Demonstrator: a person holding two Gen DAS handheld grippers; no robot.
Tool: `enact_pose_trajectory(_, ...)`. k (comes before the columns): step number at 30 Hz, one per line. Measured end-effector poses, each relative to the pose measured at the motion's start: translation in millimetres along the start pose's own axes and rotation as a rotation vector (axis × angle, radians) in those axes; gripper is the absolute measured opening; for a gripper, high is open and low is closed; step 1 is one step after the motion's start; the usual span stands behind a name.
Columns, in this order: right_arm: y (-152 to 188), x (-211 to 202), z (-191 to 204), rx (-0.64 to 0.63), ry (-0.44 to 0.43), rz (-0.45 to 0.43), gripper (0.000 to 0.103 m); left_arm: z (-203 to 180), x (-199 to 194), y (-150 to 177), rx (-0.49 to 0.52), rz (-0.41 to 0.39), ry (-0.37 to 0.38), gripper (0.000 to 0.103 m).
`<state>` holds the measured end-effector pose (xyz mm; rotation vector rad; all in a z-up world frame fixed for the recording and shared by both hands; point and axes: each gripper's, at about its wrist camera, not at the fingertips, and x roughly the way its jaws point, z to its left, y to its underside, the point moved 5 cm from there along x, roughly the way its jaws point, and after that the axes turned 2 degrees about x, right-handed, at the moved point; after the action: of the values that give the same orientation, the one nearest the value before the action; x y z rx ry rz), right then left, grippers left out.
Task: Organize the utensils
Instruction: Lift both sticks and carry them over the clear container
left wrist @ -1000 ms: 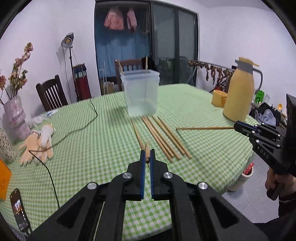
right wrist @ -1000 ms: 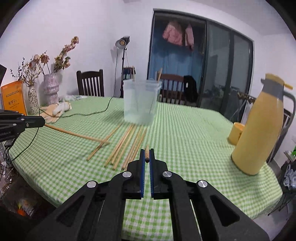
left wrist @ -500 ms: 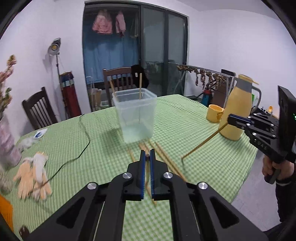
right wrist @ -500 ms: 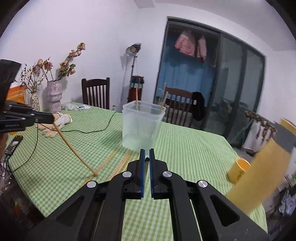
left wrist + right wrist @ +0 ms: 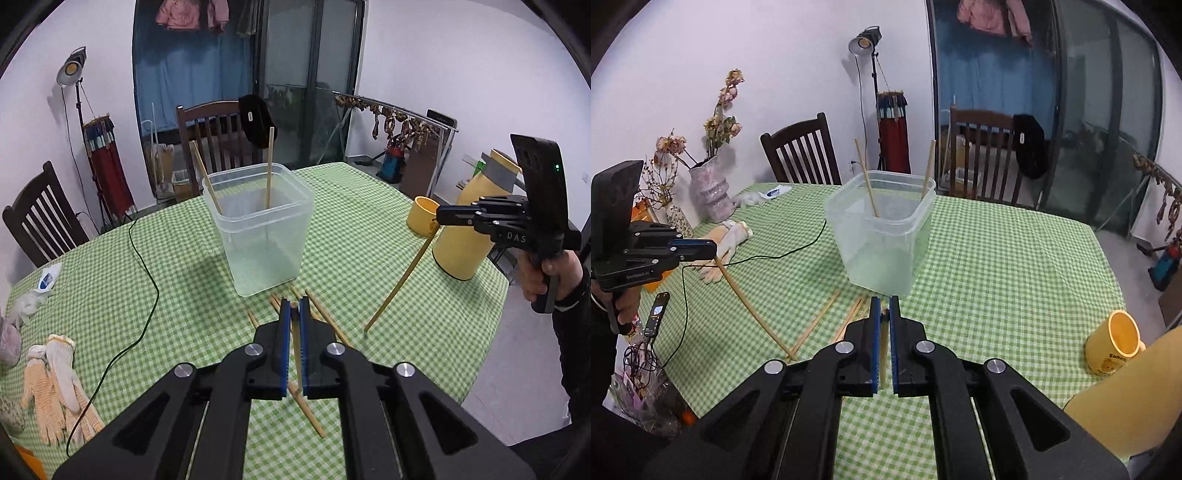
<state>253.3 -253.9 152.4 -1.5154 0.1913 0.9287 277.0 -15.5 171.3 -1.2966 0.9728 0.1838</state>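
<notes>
Two chopsticks (image 5: 270, 168) stand tilted in the clear tub (image 5: 264, 236) on the green-checked bench (image 5: 177, 280). Your left gripper (image 5: 294, 314) pinches one chopstick (image 5: 303, 398), lifted off the cloth; your right gripper (image 5: 885, 314) pinches another chopstick (image 5: 400, 280), its free end hanging low. Several loose chopsticks (image 5: 325, 317) lie before the tub, their number partly hidden. One yellow mug (image 5: 1115, 343), one yellow flask (image 5: 469, 229).

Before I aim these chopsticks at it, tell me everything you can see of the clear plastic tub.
The clear plastic tub is a translucent, squarish container with rounded corners and a lipped rim, no lid. It stands upright on the green checked tablecloth. Two wooden chopsticks lean inside, ends poking above the rim. More chopsticks lie on the cloth just before its base; neither gripper touches it.
</notes>
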Motion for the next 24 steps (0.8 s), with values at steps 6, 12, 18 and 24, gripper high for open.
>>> enact_pose_trajectory(6,-7.8,7.1,-3.2,-0.01,0.005,0.011,0.005,4.5,12.8,-10.1,-0.01,-0.002,0.016,0.002)
enact_pose_trajectory(12,-19.2,15.6,-1.6,-0.025,-0.005,0.045,0.005,3.7,15.6,-20.3,0.001,0.019,0.025,0.002)
enact_pose_trajectory(18,-46.8,6.0,0.1,-0.046,-0.007,0.008,0.005,11.3,-6.6,-55.9,0.004,-0.041,0.014,0.002)
enact_pose_trajectory(24,-112.5,-33.3,8.1,-0.099,0.021,-0.113,0.005,15.5,-60.2,-119.5,0.04,-0.166,-0.018,0.002)
